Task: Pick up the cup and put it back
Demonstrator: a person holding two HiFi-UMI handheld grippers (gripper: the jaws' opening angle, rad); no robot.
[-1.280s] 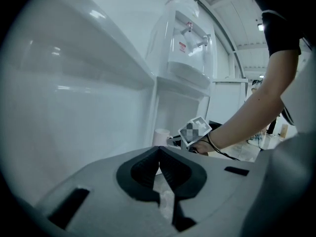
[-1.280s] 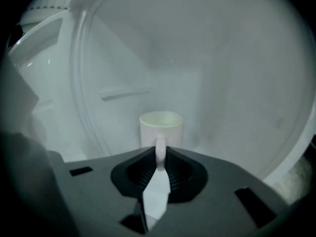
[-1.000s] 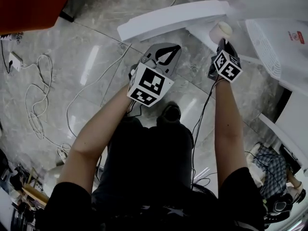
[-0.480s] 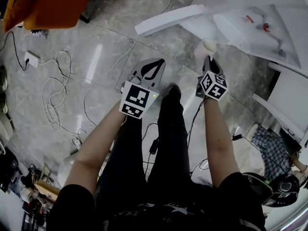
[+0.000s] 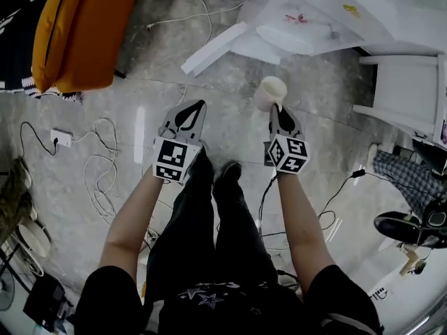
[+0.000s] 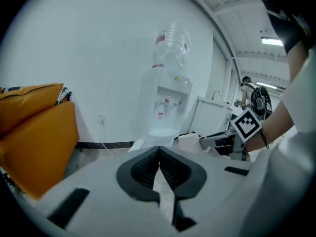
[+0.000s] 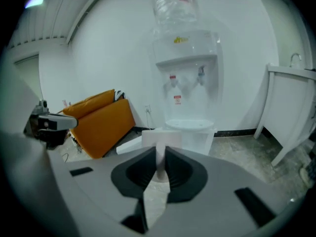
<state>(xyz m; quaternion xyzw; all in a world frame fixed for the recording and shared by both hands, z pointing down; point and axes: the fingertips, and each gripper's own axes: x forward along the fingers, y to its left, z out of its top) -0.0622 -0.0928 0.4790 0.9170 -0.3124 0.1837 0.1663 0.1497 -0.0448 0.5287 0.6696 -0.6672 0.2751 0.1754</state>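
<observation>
Carrying looks like the step in hand, with both tools raised well above the floor in front of the person's legs. On the left, the left hand-held gripper [image 5: 198, 105] has its jaws pressed together on nothing; its own view [image 6: 159, 154] shows the dark pads meeting with no gap. It takes no part, and is best kept off to its side so it does not knock the load.

On the right, the right hand-held gripper [image 5: 276, 108] pinches the cup [image 5: 270, 91] by its wall, with a thin white strip between nearly closed pads [image 7: 160, 157]. The cup juts forward beyond the fingertips, mouth partly toward the camera. Such a thin-walled cup probably dents easily, so the grip should stay steady rather than tighten. I judge that the cup should be turned upright before it is lowered, and the jaws spread only once its base rests flat.

Around them, an orange cushion [image 5: 84, 26] lies at far left, and a power strip [image 5: 61, 137] with loose cables sits on the floor below it. A white board [image 5: 213, 47] lies on the floor ahead. The water dispenser [image 7: 187, 83] stands straight ahead, with a white stand [image 5: 398, 60] at its right. The board before the dispenser could get in the way of a step forward.
</observation>
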